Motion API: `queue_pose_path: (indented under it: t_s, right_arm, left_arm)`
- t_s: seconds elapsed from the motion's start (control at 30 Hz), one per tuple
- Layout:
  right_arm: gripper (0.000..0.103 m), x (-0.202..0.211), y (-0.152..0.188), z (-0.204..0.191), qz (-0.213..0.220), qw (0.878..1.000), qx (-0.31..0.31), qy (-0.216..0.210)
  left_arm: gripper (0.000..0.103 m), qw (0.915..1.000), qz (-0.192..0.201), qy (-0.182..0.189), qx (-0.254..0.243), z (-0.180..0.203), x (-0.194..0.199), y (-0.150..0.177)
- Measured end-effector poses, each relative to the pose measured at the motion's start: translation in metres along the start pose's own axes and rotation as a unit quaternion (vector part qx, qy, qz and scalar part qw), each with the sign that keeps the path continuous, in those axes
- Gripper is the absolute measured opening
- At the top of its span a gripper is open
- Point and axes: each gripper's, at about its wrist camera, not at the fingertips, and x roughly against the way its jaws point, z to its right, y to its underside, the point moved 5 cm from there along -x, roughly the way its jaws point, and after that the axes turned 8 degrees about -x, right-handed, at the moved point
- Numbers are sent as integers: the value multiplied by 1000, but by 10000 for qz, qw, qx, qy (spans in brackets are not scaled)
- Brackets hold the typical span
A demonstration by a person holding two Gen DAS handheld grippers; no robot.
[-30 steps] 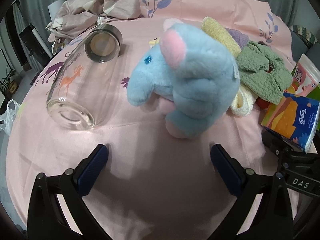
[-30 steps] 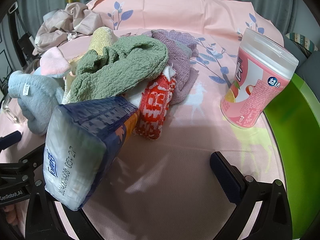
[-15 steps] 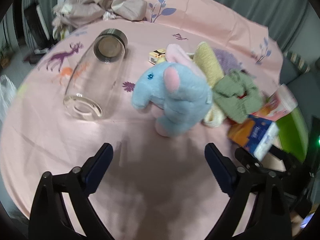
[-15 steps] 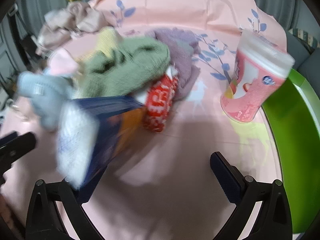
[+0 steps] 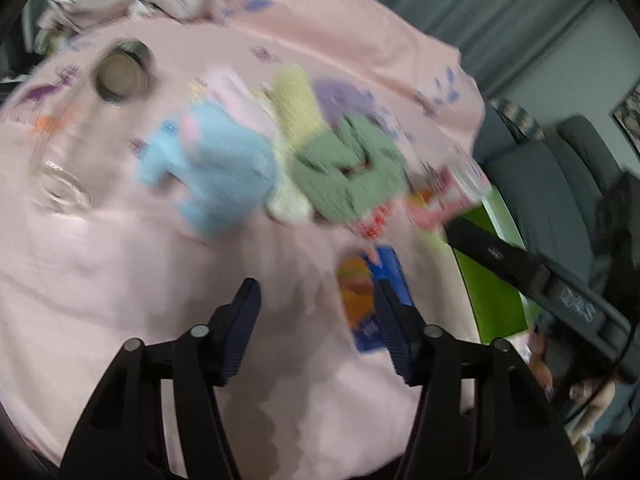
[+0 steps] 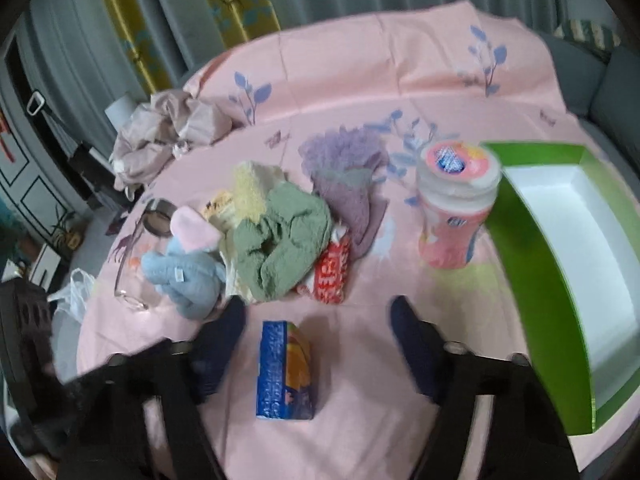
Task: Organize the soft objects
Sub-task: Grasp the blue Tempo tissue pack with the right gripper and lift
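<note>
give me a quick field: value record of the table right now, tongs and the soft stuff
left tongs: open, holding nothing
right tongs: open, holding nothing
tissue pack: on the pink cloth, in front of the right tongs, not gripped
blue plush elephant: left end of the soft pile
green cloth: on top of the pile, middle
purple cloth: behind the pile
pink canister: upright, beside the green box
green box: open, looks empty
glass jar: on its side

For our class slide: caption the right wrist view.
Open right tool above a tissue pack, with soft toys and cloths piled beyond, green box alongside.
</note>
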Motion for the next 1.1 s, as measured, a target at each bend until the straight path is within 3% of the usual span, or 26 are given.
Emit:
queue_pose_path:
  t_s: [0.07,0.13,0.2,0.33,0.6,0.7,0.77,0.83,1.0,1.07,1.1]
  right_arm:
    - [43,-12,7,-2,-299,9995,-46,-66]
    - [36,-22,17,0,-551,9984,-41,-128]
    - [35,-30,25,0,-782,9966,-83,-253]
    - [35,-33,31,-10,-975,9927,-97,-704]
    - [35,-44,39,-32,-1428,9766,-318,-1578]
    - [37,-45,36,-19,-1345,9850,-424,-995]
    - [56,-45,37,-12,-1389,9872,-417,-666]
    - [62,-45,38,-10,-1423,9867,-411,-664]
    - [62,-58,46,-16,-1708,9805,-315,-916]
    - [52,-66,51,-17,-1831,9780,-337,-944]
    - [52,-67,51,-17,-1840,9770,-375,-1010]
  left_arm:
    - [46,9996,-233,164,2,7,-11,7]
    - [40,9991,-284,293,71,8,-14,10]
    - [40,9992,-276,276,50,7,-14,8]
    - [40,9993,-334,-129,95,-8,-12,9]
    - [40,9993,-264,-59,267,-25,3,9]
    - [40,9990,-376,107,222,-18,-5,12]
    - [42,9986,-493,153,84,-8,-12,16]
    - [42,9982,-589,105,-85,1,-19,20]
    - [40,9974,-651,283,-76,6,-34,24]
    - [40,9976,-648,209,-155,7,-34,23]
    - [39,9978,-613,165,-191,8,-33,23]
